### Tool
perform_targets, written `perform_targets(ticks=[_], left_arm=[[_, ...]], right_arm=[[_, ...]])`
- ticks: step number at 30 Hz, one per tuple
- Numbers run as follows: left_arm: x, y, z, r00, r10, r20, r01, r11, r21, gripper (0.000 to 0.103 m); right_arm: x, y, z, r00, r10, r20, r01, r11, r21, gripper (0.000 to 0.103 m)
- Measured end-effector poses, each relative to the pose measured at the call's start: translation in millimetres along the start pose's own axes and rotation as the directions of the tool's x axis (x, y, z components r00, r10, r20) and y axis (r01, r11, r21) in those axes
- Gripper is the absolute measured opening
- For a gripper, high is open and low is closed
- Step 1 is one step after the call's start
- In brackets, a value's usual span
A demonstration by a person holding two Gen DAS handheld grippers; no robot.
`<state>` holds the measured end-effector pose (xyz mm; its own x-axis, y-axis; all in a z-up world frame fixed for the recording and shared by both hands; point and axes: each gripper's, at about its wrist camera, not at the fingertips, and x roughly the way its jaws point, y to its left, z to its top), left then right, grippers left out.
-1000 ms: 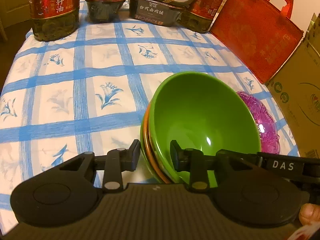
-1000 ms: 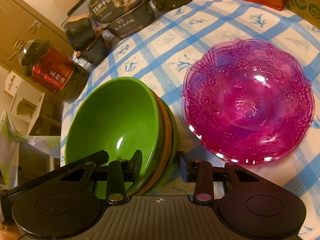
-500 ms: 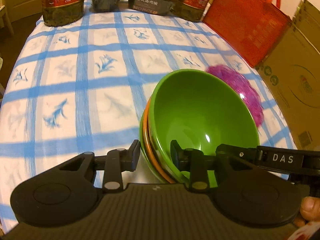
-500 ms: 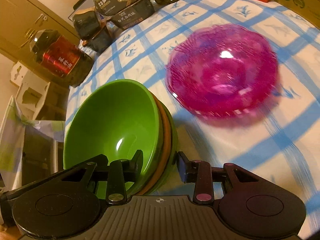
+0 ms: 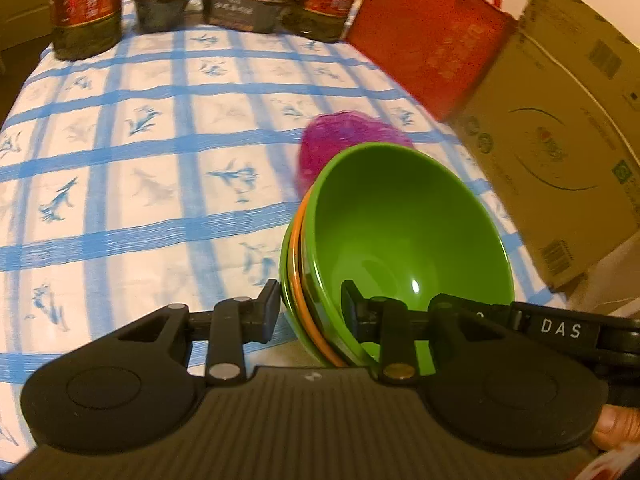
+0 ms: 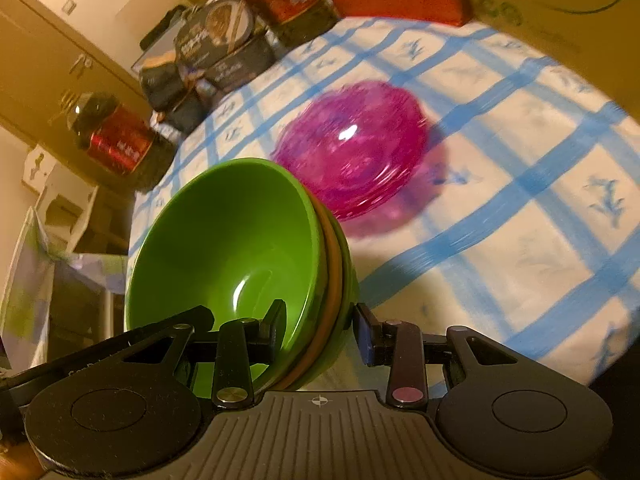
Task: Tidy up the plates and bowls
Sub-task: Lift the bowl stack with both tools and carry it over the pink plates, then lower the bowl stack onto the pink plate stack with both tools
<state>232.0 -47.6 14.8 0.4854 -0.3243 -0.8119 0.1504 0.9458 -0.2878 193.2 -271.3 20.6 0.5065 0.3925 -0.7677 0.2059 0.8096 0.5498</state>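
Note:
A stack of nested bowls (image 5: 400, 236), green with an orange one between, hangs tilted above the checked tablecloth. My left gripper (image 5: 310, 308) is shut on the stack's left rim, one finger inside the top bowl and one outside. My right gripper (image 6: 320, 328) is shut on the opposite rim of the stack of bowls (image 6: 232, 240) in the same way. The other gripper's black arm crosses the low edge of each view. A magenta plastic dish (image 6: 352, 152) rests on the cloth beyond the stack; in the left wrist view the magenta dish (image 5: 340, 136) is partly hidden behind the bowls.
A cardboard box (image 5: 560, 120) and a red bag (image 5: 428, 28) stand along the right side of the table. Oil bottles (image 5: 86, 4) and dark food containers (image 5: 240, 4) line the far edge. A wooden cabinet (image 6: 48, 72) and a white shelf stand off the table's left side.
Both grippers have carried the bowl stack up and back from the table. The magenta dish, which lay beside the stack, now lies further away beyond it.

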Motion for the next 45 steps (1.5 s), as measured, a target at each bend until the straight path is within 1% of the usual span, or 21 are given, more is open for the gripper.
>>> perform_targets(ticks=[9,17,24,33,38,45], left_arm=[[6.1,-41.0,18.1,1.0,-0.029,0.008,0.029,0.999,0.024,0.029],[20.1,-60.9,50.6,0.999,-0.036,0.016,0.036,0.999,0.021,0.029],[41.7,-62.6,83.0,0.999,-0.037,0.021,0.037,0.999,-0.001,0.029],[74.4,-52.2,114.1,1.0,-0.019,0.011,0.019,0.999,-0.032,0.029],[90.3,-42.3,122.5,1.0,-0.004,0.0,0.004,0.999,-0.05,0.029],[110.2,-28.6,122.8,1.0,0.011,-0.022,-0.013,0.997,-0.07,0.029]], right_arm=[[-28.5,-19.5,32.3,0.999,-0.011,0.044,0.011,1.0,0.01,0.037],[-30.5,-24.7,74.2,0.998,-0.012,0.065,0.013,1.0,-0.01,0.037],[-13.3,-26.9,113.6,0.998,-0.006,0.055,0.008,1.0,-0.03,0.037],[23.4,-28.5,148.8,1.0,-0.005,0.02,0.006,0.999,-0.039,0.036],[46.5,-28.5,158.4,1.0,-0.006,-0.003,0.006,0.999,-0.044,0.036],[71.8,-31.3,162.2,0.999,-0.01,-0.031,0.009,0.999,-0.043,0.036]])
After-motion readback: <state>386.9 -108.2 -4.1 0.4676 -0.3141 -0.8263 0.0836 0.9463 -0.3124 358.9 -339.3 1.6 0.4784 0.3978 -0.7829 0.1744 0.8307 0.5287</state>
